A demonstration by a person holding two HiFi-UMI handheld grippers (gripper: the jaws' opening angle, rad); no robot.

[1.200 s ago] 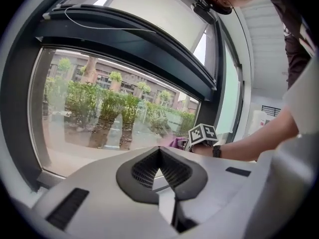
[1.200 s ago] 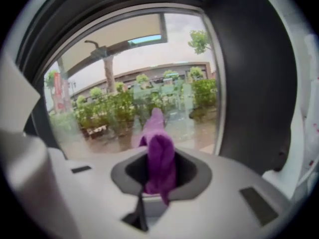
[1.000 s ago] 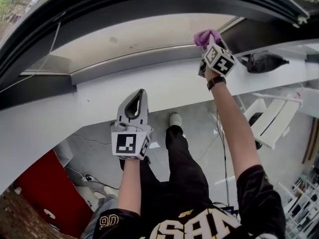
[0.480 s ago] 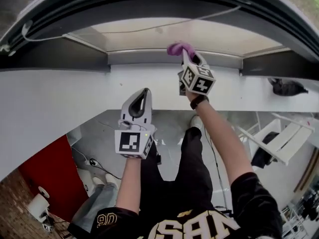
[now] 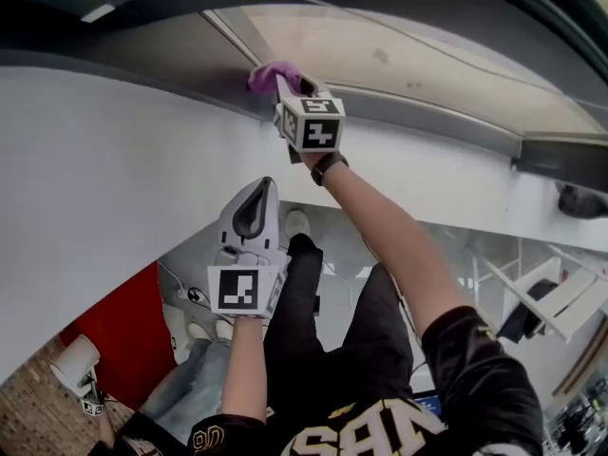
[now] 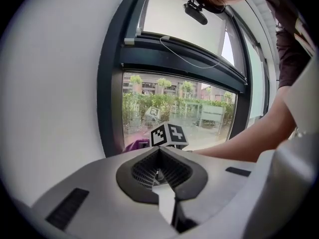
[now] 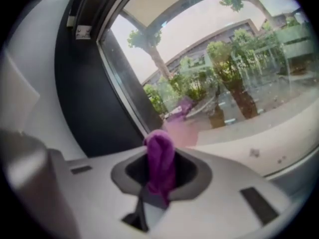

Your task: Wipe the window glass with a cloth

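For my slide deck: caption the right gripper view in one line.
Right gripper, shut on a purple cloth, at the window glass beside its dark frame, greenery outside.

Purple cloth (image 7: 160, 156), dark window frame (image 6: 110, 83)

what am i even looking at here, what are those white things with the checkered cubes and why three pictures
There is no robot here. A person holds a two-jaw gripper in each hand, and the marker cubes are part of those grippers. One picture comes from a camera on the person's head, looking down. The other two come from cameras riding on each gripper, looking along its jaws. The right gripper is shut on a purple cloth and holds it at a lower corner of the window glass, beside the dark frame. The left gripper is shut and empty, held back from the window.
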